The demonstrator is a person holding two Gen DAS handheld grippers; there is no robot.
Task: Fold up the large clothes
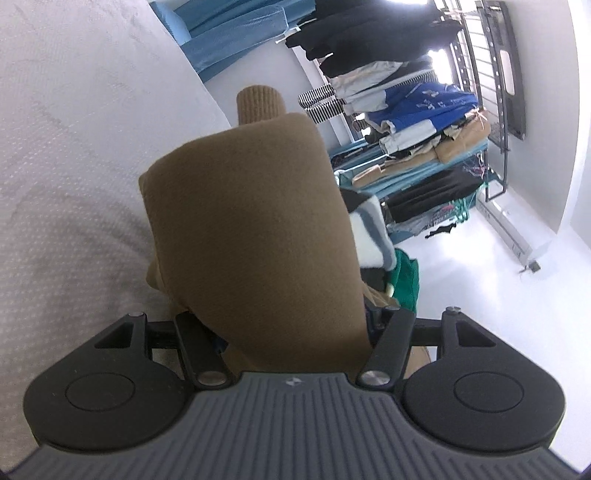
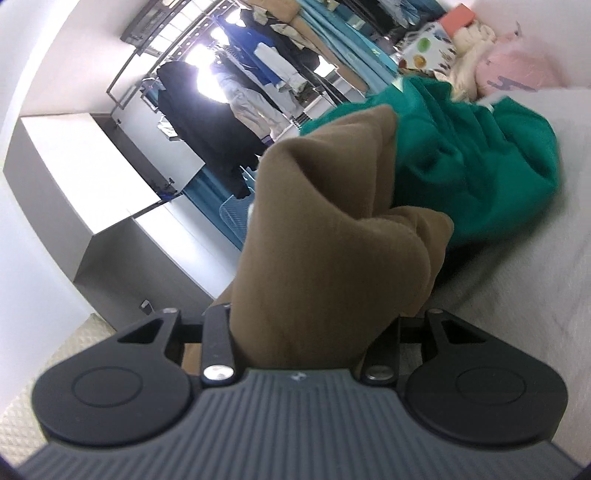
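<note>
A brown knit garment [image 1: 251, 221] fills the middle of the left wrist view, folded over in a thick roll, with a ribbed cuff [image 1: 260, 103] sticking out at its far end. My left gripper [image 1: 291, 328] is shut on this garment; the cloth hides its fingertips. In the right wrist view the same brown garment [image 2: 321, 240] bunches up between the jaws, and my right gripper [image 2: 310, 325] is shut on it. A green garment [image 2: 480, 155] lies crumpled just beyond and to the right.
A white textured bed surface [image 1: 66, 155] lies left. Racks of hanging and stacked clothes [image 1: 406, 103] stand beyond, with blue fabric [image 1: 229, 33] behind. A white cabinet [image 2: 110, 173] stands on the left in the right wrist view. A pink bundle [image 2: 517, 70] sits far right.
</note>
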